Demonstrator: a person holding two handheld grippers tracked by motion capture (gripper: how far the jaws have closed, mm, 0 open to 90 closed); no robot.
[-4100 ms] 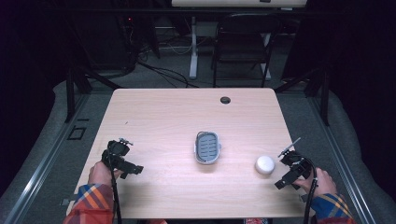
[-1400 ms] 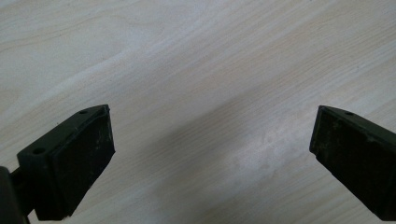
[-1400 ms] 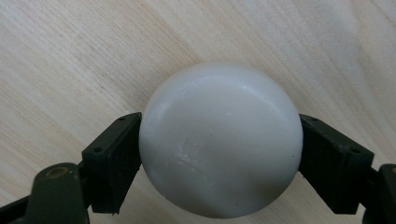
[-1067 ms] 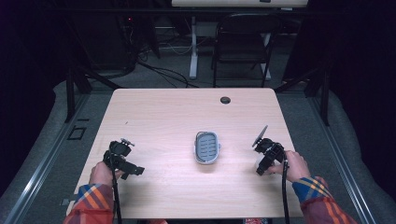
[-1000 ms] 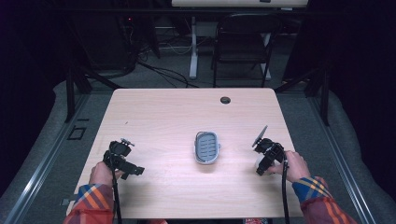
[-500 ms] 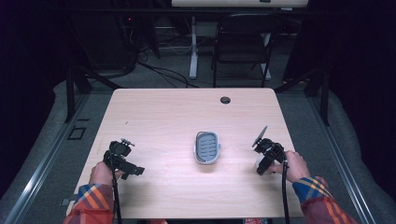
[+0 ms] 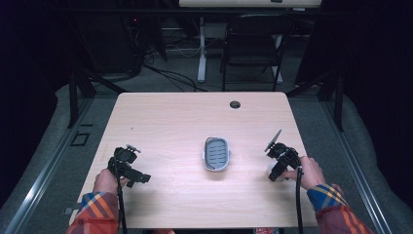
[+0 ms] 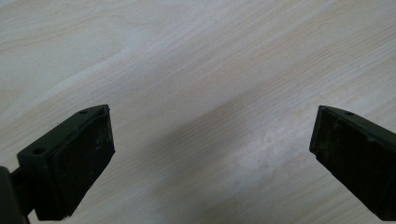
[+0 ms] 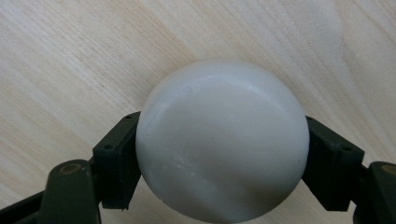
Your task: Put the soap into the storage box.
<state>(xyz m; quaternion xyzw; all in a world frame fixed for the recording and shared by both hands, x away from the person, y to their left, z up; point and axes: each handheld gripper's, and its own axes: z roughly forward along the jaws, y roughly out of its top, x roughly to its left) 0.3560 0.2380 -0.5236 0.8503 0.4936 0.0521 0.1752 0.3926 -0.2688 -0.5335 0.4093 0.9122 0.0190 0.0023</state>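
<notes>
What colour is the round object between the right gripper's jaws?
The round object is plain creamy white, seen best in the right gripper view.

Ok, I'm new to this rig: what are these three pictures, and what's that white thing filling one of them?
A person at a pale wooden table holds a black two-jaw claw in each hand. The high view looks down from above; the other two come from cameras riding on each claw. The right claw is shut on a smooth white round bar of soap, which it has just closed on. The left claw is open over bare wood. A grey oval slotted soap dish sits mid-table, and a small dark cable hole lies near the far edge.
</notes>
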